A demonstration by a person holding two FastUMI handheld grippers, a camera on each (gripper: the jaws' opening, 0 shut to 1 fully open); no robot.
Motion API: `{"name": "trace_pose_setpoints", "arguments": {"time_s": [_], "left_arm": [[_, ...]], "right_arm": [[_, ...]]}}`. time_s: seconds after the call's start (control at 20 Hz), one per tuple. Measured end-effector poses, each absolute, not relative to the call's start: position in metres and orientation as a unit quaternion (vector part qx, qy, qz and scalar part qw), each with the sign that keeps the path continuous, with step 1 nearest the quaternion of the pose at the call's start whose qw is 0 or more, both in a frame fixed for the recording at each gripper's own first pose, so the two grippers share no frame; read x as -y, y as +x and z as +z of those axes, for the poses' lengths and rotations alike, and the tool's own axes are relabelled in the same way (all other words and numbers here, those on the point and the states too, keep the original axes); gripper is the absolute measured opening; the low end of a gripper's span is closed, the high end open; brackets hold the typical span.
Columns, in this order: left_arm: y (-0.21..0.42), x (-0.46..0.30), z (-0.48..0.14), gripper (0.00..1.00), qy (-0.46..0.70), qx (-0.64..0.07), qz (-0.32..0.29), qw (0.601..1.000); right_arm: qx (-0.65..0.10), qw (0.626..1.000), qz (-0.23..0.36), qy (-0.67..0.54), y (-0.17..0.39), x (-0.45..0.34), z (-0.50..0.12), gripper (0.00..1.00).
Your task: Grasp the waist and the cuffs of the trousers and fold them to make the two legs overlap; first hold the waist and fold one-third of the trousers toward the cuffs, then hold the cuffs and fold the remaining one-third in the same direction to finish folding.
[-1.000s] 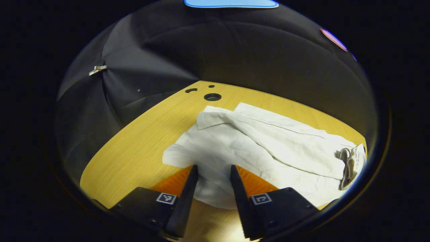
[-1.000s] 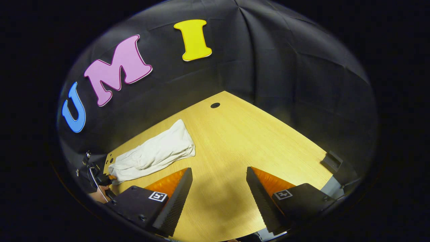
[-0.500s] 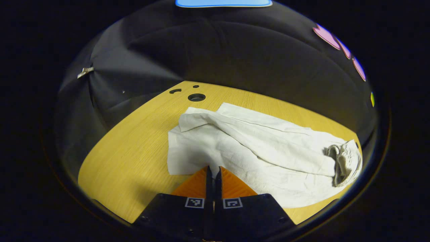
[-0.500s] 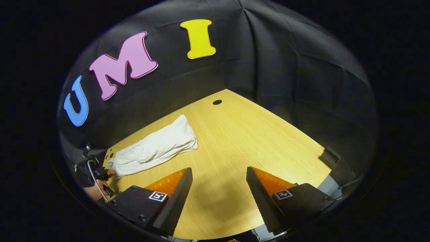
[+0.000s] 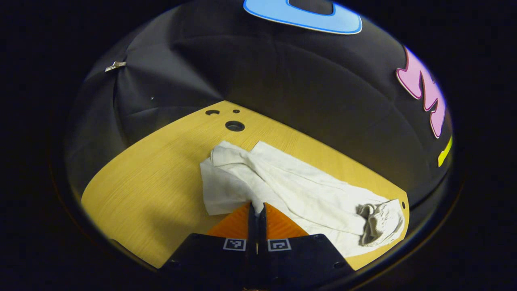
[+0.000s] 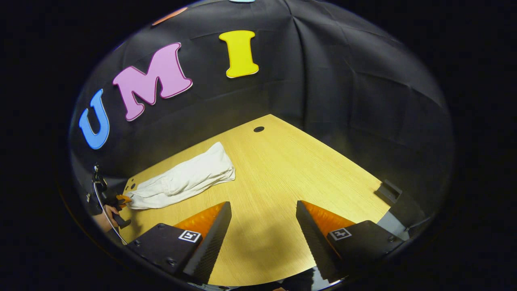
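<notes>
At the cuff end, your left gripper [image 5: 257, 207] has just clamped the trousers [image 5: 291, 190]; your right gripper [image 6: 262, 218] gapes, idle.

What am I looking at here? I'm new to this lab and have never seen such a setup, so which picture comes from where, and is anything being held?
There is no robot arm: a person holds a two-finger gripper in each hand, and a fisheye camera rides on each one.

The left gripper view looks along the left gripper, which is shut on an edge of the white trousers lying crumpled on the wooden table.

The right gripper view looks along the right gripper, open above bare table and holding nothing. Far off at its left edge you can see the trousers and the hand with the other gripper.
</notes>
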State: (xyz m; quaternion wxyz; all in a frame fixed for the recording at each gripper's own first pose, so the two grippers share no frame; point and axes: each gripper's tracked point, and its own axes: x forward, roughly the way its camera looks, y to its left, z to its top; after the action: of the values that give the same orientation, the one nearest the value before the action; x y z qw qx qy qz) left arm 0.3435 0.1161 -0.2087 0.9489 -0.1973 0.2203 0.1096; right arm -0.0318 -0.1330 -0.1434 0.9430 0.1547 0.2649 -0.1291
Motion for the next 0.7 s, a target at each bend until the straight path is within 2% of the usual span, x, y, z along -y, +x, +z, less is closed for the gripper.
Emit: {"name": "trace_pose_setpoints", "arguments": {"time_s": [0.2, 0.25, 0.3, 0.4, 0.45, 0.7], "left_arm": [[0.348, -0.093, -0.157, 0.05, -0.193, -0.181, 0.086, 0.960], [0.349, -0.084, -0.147, 0.02, -0.195, -0.173, 0.085, 0.962], [0.350, -0.075, -0.134, 0.05, -0.200, -0.162, 0.082, 0.963], [0.353, -0.054, -0.114, 0.02, -0.200, -0.148, 0.073, 0.966], [0.354, -0.043, -0.105, 0.05, -0.194, -0.142, 0.070, 0.968], [0.366, 0.036, -0.063, 0.05, -0.179, -0.124, 0.021, 0.976]], "right_arm": [[-0.269, 0.946, -0.107, 0.146, -0.027, 0.149, -0.150, 0.99], [-0.276, 0.946, -0.097, 0.136, -0.025, 0.153, -0.152, 0.99], [-0.277, 0.948, -0.088, 0.133, -0.022, 0.154, -0.151, 0.99], [-0.272, 0.951, -0.074, 0.130, -0.016, 0.159, -0.146, 0.98], [-0.273, 0.950, -0.067, 0.133, -0.013, 0.160, -0.147, 0.98], [-0.269, 0.952, -0.043, 0.141, 0.002, 0.166, -0.146, 0.99]]}}
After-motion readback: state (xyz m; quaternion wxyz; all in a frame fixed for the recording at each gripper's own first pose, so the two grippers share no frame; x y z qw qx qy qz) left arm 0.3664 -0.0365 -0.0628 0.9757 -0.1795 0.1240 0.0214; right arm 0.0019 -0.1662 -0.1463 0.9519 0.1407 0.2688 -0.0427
